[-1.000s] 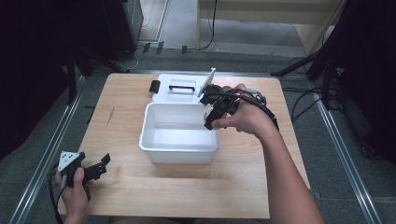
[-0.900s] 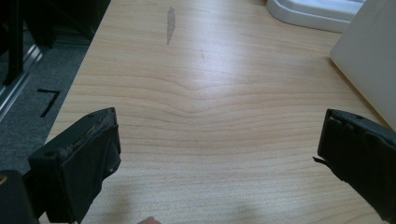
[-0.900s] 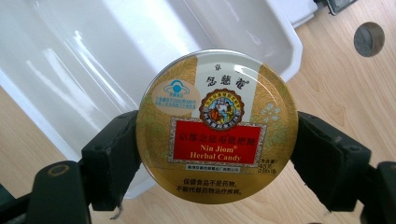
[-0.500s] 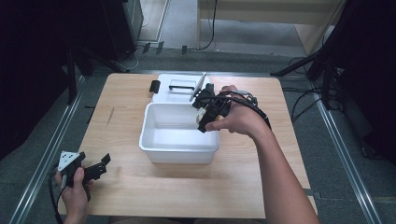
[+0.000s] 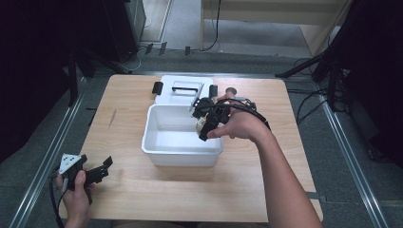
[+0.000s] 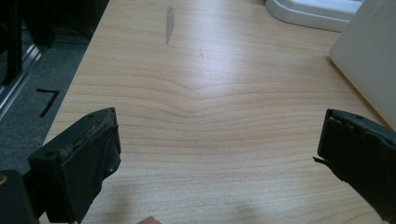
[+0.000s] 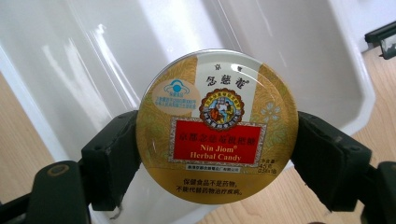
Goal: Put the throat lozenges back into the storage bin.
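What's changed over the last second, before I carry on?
The right gripper, shut on the candy tin, has moved left and down from the white bin's right rim to over its inside. The left gripper stays open near the table's front-left corner.

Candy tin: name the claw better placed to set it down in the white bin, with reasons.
Right. The right claw already grips the candy tin over the white bin. The left claw is open, holding nothing, near the table's front-left corner.

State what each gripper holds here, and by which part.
The right gripper clamps a round gold candy tin by opposite sides of its rim. The left gripper is open, holding nothing.
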{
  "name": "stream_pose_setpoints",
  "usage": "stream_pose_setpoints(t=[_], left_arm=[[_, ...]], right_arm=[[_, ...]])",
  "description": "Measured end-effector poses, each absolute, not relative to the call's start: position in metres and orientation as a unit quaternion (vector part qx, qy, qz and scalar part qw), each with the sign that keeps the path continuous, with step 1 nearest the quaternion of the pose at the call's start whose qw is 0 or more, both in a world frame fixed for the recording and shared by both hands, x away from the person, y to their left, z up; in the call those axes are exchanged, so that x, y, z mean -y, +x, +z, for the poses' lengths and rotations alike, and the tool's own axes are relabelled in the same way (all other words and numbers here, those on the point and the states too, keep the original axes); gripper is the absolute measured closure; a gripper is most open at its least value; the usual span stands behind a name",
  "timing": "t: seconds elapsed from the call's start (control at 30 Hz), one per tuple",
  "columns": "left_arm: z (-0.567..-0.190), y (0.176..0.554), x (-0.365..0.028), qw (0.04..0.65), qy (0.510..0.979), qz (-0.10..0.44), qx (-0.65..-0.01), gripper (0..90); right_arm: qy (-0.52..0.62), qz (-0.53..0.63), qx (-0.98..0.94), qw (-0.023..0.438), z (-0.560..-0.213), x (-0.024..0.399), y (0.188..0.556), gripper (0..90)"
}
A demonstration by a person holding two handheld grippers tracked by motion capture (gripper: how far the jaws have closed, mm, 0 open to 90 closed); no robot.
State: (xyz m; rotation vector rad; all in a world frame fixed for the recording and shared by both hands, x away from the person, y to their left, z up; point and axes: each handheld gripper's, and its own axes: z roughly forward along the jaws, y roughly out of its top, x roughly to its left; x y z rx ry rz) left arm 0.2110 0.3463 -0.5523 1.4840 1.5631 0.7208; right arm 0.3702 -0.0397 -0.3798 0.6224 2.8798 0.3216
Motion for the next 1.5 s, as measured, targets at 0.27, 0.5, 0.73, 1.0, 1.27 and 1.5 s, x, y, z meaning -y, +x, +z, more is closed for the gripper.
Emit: stream_pose_setpoints(t=[0.27,0.5,0.73,1.0,1.27,1.5], left_arm=[[-0.552,0.211,-0.346,0.421,0.592,0.288,-0.624,0.0],[-0.552,0.211,-0.346,0.420,0.595,0.288,-0.622,0.0],[-0.552,0.211,-0.346,0.420,0.595,0.287,-0.622,0.0],[-0.552,0.211,-0.346,0.421,0.596,0.287,-0.621,0.0],[-0.552,0.211,-0.345,0.421,0.596,0.287,-0.621,0.0],[-0.552,0.211,-0.346,0.422,0.596,0.286,-0.620,0.0]], right_arm=[[0.187,0.103,-0.973,0.084,-0.395,0.039,0.370,20.5],[0.178,0.098,-0.976,0.079,-0.408,0.038,0.370,20.5],[0.155,0.077,-0.981,0.092,-0.423,0.036,0.371,20.4],[0.157,0.060,-0.982,0.086,-0.429,0.033,0.372,20.7],[0.153,0.046,-0.984,0.085,-0.435,0.031,0.374,20.5],[0.157,0.046,-0.983,0.082,-0.436,0.031,0.374,20.3]])
